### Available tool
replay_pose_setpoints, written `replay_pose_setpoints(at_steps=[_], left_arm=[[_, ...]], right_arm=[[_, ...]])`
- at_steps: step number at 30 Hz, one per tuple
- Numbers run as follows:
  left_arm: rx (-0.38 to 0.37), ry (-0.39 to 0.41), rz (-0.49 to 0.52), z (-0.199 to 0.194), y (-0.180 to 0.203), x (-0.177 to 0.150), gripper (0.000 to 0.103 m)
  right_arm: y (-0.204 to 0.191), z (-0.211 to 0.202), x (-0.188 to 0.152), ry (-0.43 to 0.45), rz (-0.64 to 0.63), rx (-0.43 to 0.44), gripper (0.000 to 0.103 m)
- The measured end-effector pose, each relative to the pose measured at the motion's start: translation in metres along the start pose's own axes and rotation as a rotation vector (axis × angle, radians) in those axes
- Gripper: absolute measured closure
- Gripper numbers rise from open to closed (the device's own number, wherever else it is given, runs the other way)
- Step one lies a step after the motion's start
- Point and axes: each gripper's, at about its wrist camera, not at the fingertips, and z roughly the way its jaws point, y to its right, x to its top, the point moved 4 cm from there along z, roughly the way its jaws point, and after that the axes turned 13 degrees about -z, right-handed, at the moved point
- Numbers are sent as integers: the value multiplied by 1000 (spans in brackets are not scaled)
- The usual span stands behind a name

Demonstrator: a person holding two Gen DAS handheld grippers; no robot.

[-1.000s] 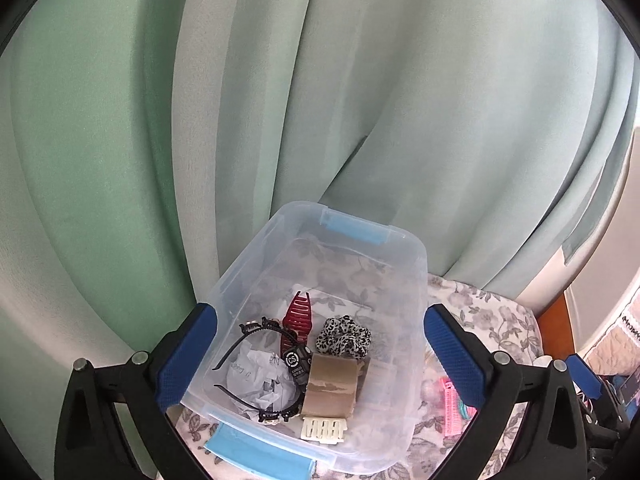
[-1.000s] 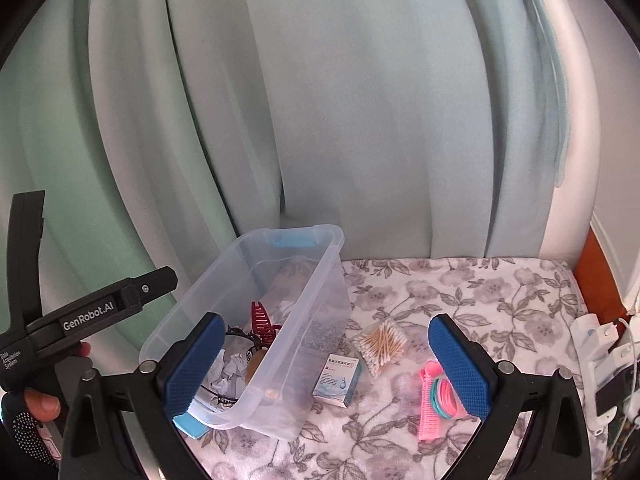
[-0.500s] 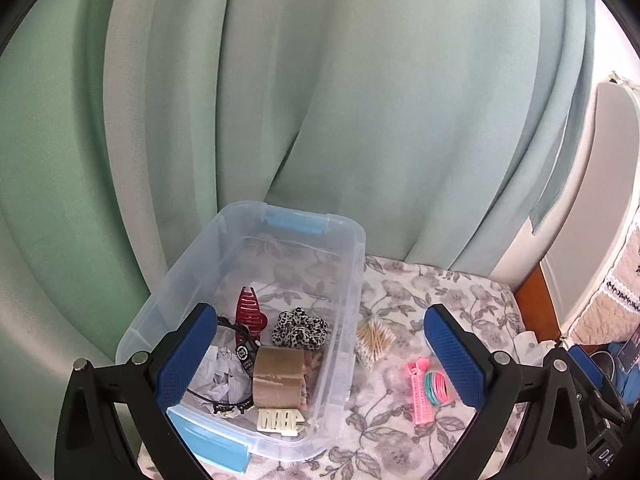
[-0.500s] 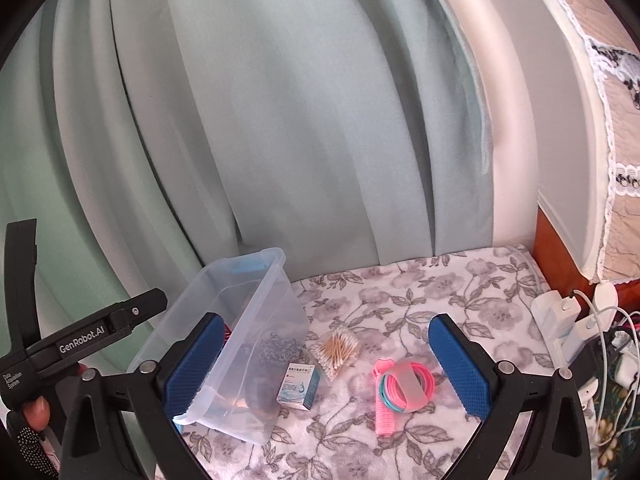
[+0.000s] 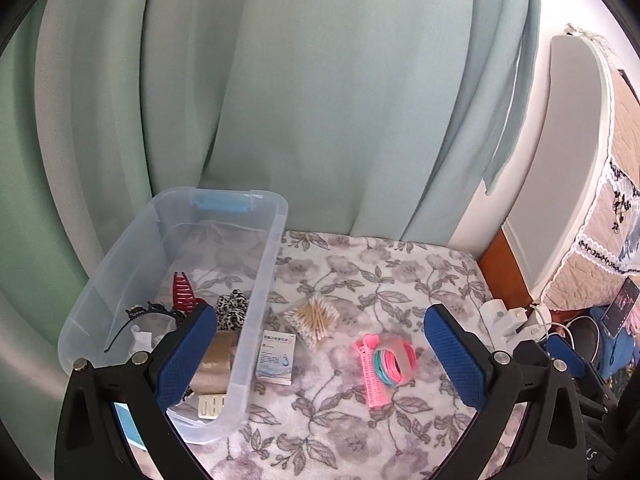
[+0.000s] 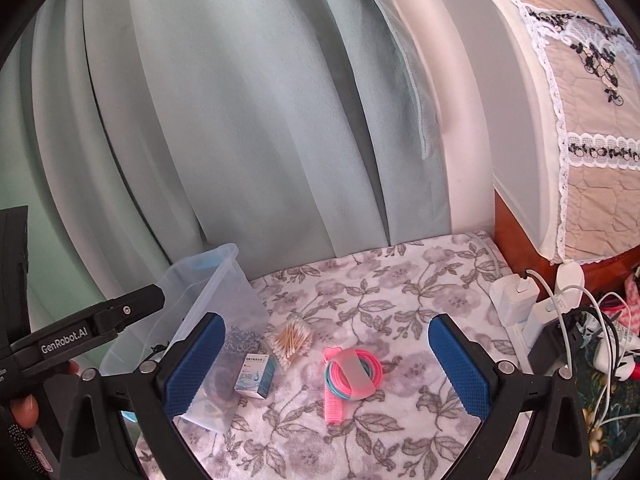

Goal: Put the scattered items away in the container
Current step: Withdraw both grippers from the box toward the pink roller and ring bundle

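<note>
Left wrist view shows the left hand-held gripper spread wide, its blue pads far apart and holding nothing, touching nothing. It hangs above a flower-patterned cloth that covers the surface under the things. Between its fingers lie the loose items: a small white and blue box just beside the outer wall of the clear plastic container, a bundle of cotton swabs a little farther back, and a pink comb with a ring of pink and teal hair ties lying on it. Inside the container are a dark red hair claw, a black headband, a leopard-print scrunchie, a brown roll of tape and a small cream clip.

Right wrist view shows the right hand-held gripper equally wide apart and empty, also clear of the cloth. The comb and hair ties sit between its fingers, with the box and swabs to their left, next to the container. At the left edge the other gripper's black body, marked GenRobot.AI, is held by a hand. Pale green curtains hang behind; white chargers and cables crowd the right edge.
</note>
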Motion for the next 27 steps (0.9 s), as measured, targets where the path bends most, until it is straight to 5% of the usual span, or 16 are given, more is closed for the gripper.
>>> replay_pose_setpoints(at_steps=[27], left_arm=[[-80, -208, 60, 84, 50, -69, 0]], right_arm=[[48, 45, -61, -179, 74, -28, 0]])
